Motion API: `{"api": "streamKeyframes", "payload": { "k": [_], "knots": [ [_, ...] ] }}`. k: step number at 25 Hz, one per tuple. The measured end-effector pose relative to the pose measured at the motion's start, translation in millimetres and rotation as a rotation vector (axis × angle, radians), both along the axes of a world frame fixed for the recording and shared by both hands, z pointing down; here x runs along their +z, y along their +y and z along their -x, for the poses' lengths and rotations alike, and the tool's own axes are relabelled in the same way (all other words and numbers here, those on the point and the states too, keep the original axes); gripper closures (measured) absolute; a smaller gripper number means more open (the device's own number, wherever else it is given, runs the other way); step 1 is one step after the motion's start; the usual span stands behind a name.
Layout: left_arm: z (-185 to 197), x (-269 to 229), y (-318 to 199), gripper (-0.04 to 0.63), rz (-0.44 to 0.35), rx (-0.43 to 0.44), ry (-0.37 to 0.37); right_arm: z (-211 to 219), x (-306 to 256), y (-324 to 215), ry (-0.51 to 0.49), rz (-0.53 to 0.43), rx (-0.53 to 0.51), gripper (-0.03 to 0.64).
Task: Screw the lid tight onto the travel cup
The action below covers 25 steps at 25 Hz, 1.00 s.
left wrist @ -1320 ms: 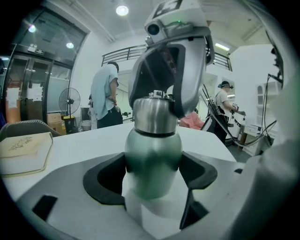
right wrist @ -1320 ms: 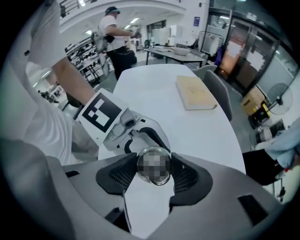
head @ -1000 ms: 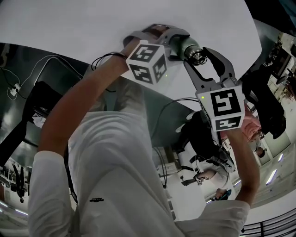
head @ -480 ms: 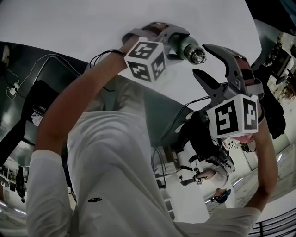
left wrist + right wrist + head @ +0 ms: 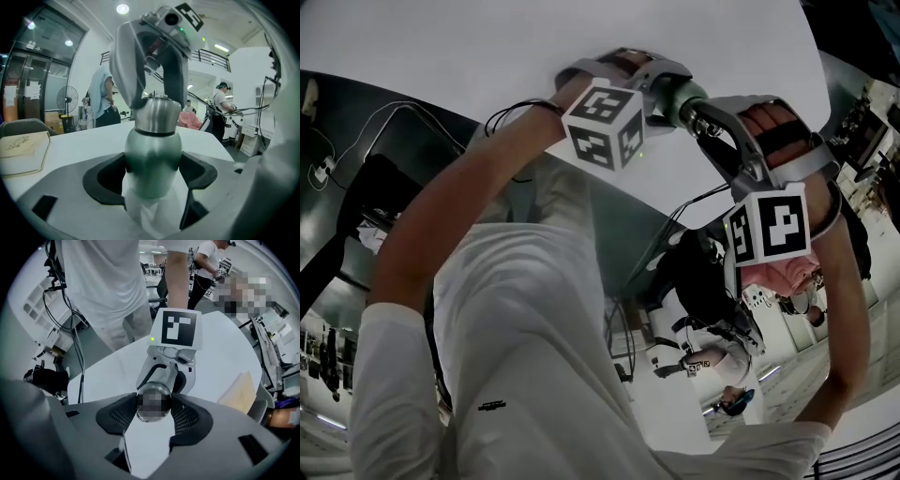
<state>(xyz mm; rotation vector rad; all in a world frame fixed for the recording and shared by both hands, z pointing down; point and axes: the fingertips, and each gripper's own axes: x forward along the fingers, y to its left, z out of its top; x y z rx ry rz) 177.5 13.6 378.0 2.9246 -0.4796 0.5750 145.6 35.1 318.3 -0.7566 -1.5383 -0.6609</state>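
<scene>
Left gripper view gives the best look at the travel cup [image 5: 152, 159]: a round, shiny green body is seen, with a silver metal lid [image 5: 157, 115] sitting on top. The cup is held upright over the white table [image 5: 487, 47], near the table edge closest to the person. Whether its bottom is rested on the table cannot be told. The green body is squeezed between the black pads of the left gripper [image 5: 153, 171], which is closed on the cup. The lid is caught from above by the right gripper [image 5: 153, 409]. Its jaws have just been closing, and the lid is now pinched between both pads. Half a second ago the right gripper was kept off the lid, with its jaws wide open, just beside the cup. One second ago its jaws were around the lid, but its marker cube [image 5: 769, 230] was faced another way. The cup and the left gripper have not been moved over the table.
</scene>
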Motion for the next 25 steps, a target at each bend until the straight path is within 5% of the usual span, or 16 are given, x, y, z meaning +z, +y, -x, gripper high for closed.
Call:
{"api": "streamKeyframes", "payload": {
  "k": [4,11,18,21,25],
  "knots": [
    [1,1,-1,0.250,-0.004,-0.005,-0.001,3,2,-2,-0.011,-0.007,0.109,0.394],
    [1,0,-1,0.250,-0.007,-0.015,-0.005,9,-2,-10,-0.076,0.058,0.541,0.396],
    [4,3,1,0.250,-0.009,-0.028,-0.010,12,1,-18,-0.141,0.007,0.978,0.396],
    [4,2,-1,0.250,-0.009,-0.028,-0.014,11,-2,-22,-0.182,-0.006,1.086,0.396],
    [3,0,-1,0.250,-0.006,-0.024,-0.012,11,-4,-22,-0.218,-0.008,1.088,0.393]
  ]
}}
